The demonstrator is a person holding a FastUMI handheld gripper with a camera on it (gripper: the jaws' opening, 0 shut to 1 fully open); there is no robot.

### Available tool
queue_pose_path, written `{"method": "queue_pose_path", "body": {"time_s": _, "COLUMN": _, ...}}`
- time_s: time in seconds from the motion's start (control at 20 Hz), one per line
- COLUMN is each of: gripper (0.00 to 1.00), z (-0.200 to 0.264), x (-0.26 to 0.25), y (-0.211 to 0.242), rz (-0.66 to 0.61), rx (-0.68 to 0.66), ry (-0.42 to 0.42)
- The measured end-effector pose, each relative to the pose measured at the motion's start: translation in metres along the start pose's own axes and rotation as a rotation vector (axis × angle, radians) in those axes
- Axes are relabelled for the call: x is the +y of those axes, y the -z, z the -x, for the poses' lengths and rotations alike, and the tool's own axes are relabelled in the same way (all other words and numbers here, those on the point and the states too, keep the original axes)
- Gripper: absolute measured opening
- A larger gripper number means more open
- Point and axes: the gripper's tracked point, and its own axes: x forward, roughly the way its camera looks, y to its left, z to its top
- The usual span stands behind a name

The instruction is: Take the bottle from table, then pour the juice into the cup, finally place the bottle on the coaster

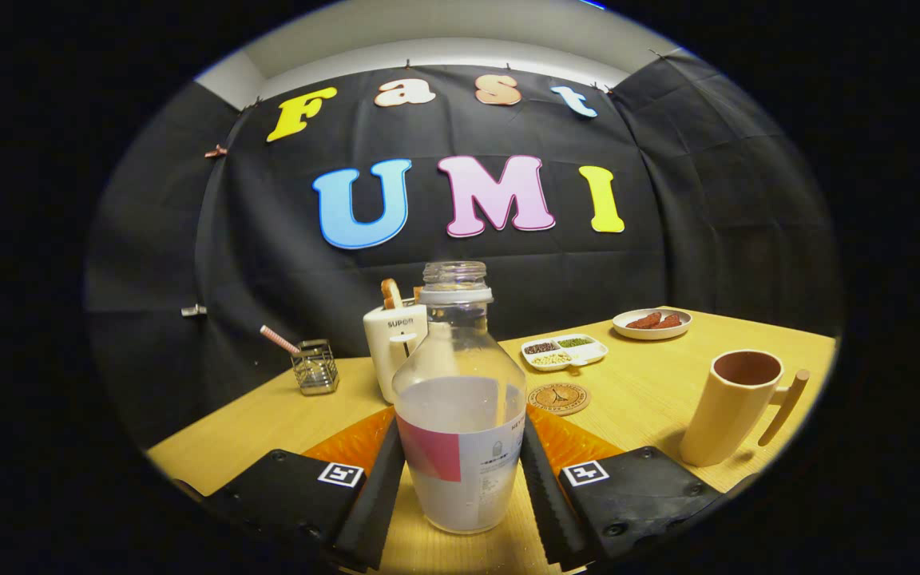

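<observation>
A clear glass bottle [460,415] with no cap, a label and pale juice up to about half its height stands upright between my fingers. My gripper [460,431] is shut on it, one finger pressing each side of its lower body. Whether its base rests on the wooden table [636,399] or hangs just above it, I cannot tell. A tan cup [735,407] with a handle stands open and upright to the right, beyond the right finger. The round coaster [558,397] lies flat just behind the bottle, slightly to the right.
A white container [392,343] stands right behind the bottle on the left. A wire holder [315,367] with a stick in it sits further left. A divided dish of grains [564,351] and a small plate of food [652,323] lie at the back right.
</observation>
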Motion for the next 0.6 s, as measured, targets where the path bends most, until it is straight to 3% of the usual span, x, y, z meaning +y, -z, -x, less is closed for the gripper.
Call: {"method": "queue_pose_path", "body": {"time_s": 0.6, "gripper": 0.74, "z": 0.012, "x": -0.029, "y": -0.054, "rz": -0.453, "rx": 0.086, "ry": 0.014}}
